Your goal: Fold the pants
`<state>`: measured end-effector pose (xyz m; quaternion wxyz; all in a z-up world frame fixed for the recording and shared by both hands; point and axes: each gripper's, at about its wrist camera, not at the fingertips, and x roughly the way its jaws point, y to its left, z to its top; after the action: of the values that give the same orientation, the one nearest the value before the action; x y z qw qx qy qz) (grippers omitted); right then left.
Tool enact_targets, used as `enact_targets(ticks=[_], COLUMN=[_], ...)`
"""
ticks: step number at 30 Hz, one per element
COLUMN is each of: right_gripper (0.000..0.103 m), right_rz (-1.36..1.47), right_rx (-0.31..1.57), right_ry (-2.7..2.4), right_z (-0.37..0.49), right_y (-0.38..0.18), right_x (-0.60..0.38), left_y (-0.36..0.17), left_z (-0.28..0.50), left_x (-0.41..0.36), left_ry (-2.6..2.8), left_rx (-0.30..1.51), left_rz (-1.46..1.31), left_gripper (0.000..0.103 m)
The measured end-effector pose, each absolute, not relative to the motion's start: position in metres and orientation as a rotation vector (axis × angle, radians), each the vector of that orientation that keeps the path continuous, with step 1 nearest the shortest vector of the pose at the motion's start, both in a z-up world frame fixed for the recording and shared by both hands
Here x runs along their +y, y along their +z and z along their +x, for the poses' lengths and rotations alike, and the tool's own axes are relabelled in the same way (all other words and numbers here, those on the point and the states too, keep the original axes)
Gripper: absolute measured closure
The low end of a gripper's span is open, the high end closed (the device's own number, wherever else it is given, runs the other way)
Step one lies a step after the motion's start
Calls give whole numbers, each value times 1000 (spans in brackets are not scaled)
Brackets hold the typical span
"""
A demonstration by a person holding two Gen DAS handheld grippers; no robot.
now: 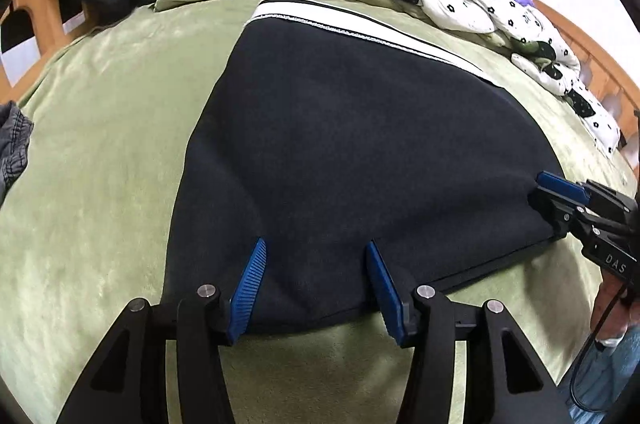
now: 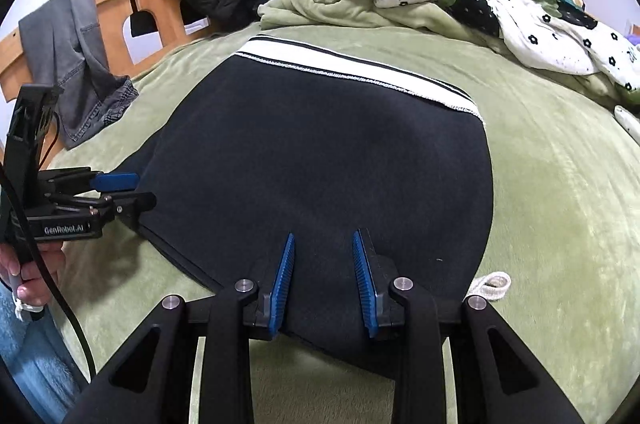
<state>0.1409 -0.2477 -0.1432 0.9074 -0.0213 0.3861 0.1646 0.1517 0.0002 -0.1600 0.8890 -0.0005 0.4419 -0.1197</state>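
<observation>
Dark navy fleece pants (image 1: 352, 152), folded flat on the green plush bed (image 1: 100, 164).
Soft, limp, light cloth; best pinched at the near hem corners. Left claw (image 1: 316, 288) and right claw (image 2: 324, 284) both stand part-open over that edge, gripping nothing.

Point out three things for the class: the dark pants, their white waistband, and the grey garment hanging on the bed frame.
dark pants (image 1: 340, 152), left wrist view, on the flat middle of the fabric.
white waistband (image 2: 340, 62), right wrist view, on the white band's middle.
grey garment (image 2: 76, 64), right wrist view, on its hanging middle part.
</observation>
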Motion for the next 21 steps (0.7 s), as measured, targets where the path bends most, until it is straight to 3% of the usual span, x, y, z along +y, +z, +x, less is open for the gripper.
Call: enact_targets(ticks=[21], right_gripper=[73], right_rz=[14], right_rx=[895], right_ry=[199], right_z=[121], right_y=[-146], right_x=[-270], left_y=[-156], left_z=[110], left_x=[25], left_ry=[-125], left_rx=[901], left_rz=[-92], left_gripper=[53])
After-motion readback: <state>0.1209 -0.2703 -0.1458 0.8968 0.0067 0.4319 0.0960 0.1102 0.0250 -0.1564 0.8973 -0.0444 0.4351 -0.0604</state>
